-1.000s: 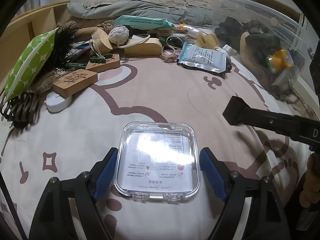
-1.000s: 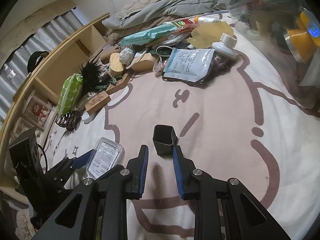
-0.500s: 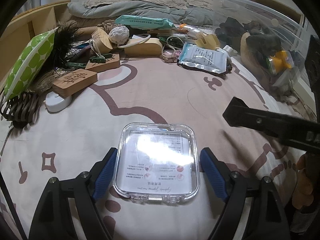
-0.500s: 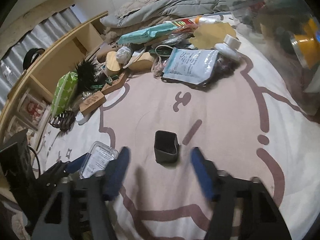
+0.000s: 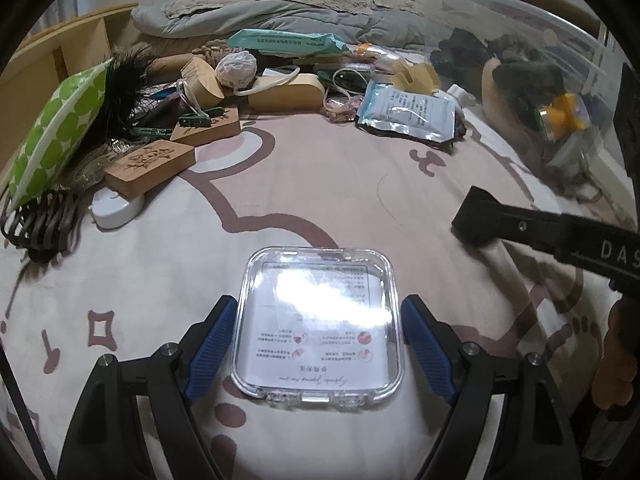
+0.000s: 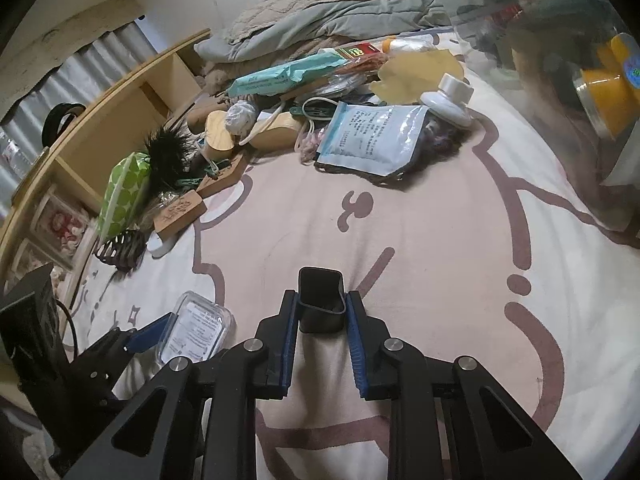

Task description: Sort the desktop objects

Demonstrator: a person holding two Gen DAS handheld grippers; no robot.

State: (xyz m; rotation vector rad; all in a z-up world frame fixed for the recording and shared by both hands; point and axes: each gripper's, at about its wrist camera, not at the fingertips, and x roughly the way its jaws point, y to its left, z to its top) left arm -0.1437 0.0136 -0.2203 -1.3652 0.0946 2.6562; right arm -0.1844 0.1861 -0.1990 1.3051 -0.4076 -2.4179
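Observation:
A clear square plastic case point(image 5: 320, 324) with a printed paper inside lies flat on the blanket between the fingers of my left gripper point(image 5: 318, 340). The fingers touch its two sides, so the gripper is shut on it. The case also shows in the right wrist view point(image 6: 196, 328). My right gripper point(image 6: 322, 312) is shut on a small black open-topped box point(image 6: 322, 298) that stands on the blanket. In the left wrist view the black box point(image 5: 474, 218) sits at the tip of the right gripper's arm.
A pile of loose things lies at the far side: wooden blocks point(image 5: 150, 166), a green dotted pouch point(image 5: 56, 128), a foil packet point(image 5: 406, 110), a teal pack point(image 5: 284, 40), a white bottle point(image 6: 450, 96). A clear bin point(image 5: 532, 92) with items stands at the right. A wooden shelf point(image 6: 100, 120) is at left.
My right gripper opened wide, moved forward around the black box, and has now closed on it. The left gripper and clear case have stayed in place.

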